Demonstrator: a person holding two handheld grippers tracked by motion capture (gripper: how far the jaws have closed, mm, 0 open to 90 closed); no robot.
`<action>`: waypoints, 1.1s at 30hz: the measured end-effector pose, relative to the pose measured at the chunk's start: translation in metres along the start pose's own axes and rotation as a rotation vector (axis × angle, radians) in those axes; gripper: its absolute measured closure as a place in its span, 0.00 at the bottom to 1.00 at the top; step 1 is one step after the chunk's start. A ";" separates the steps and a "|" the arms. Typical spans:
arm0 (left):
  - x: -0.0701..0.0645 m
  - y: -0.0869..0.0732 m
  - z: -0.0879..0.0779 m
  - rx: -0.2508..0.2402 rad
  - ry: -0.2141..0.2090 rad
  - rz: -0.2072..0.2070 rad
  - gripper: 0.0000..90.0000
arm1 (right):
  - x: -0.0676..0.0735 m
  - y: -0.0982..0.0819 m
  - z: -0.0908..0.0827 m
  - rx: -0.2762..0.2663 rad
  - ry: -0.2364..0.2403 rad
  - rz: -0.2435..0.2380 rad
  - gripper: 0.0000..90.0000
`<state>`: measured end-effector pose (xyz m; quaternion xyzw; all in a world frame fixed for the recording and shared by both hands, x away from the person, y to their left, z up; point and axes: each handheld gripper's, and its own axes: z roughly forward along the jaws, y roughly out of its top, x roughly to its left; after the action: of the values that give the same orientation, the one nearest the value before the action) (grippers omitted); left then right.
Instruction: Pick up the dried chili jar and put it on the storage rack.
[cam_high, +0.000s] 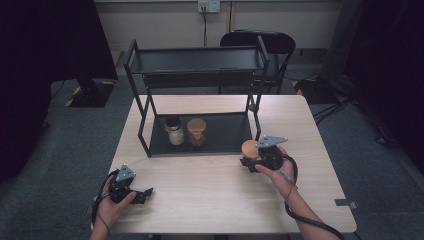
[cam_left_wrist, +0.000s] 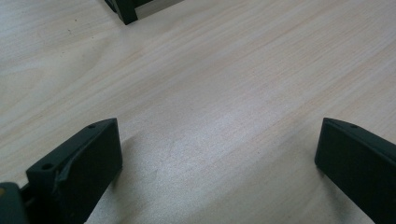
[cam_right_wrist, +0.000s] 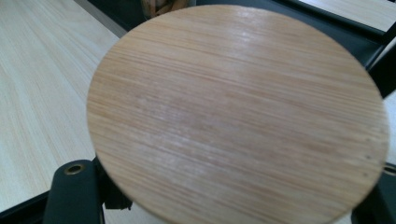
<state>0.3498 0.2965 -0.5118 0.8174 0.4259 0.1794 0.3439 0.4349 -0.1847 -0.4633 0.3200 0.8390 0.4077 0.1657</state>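
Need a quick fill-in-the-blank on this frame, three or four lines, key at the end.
1. The right hand-held gripper is shut on a round ____ lid.
2. The left hand-held gripper has its jaws ____ over bare table.
3. On the black rack's bottom tray stand ____ jars.

Missing words: wooden; open; two

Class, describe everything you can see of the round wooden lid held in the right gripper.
The wooden lid is a flat round disc of pale bamboo-like wood with fine straight grain and a slight sheen. The right gripper is shut on it, the black jaws showing at its lower edge in the right gripper view. It is tilted, its broad face turned toward that camera. In the high view it sits just off the front right corner of the black shelf rack, above the table.
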 end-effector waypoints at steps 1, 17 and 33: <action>0.000 0.000 0.000 0.000 0.000 0.000 0.00 | 0.000 0.001 0.001 0.001 0.000 -0.002 0.28; 0.000 0.000 0.000 -0.001 0.000 -0.001 0.00 | 0.001 0.009 0.011 0.002 -0.003 -0.002 0.28; 0.000 0.000 0.000 0.000 0.000 0.000 0.00 | 0.000 0.019 0.019 -0.005 -0.007 0.006 0.28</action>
<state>0.3498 0.2965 -0.5118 0.8173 0.4259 0.1793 0.3441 0.4531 -0.1651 -0.4602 0.3236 0.8363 0.4093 0.1683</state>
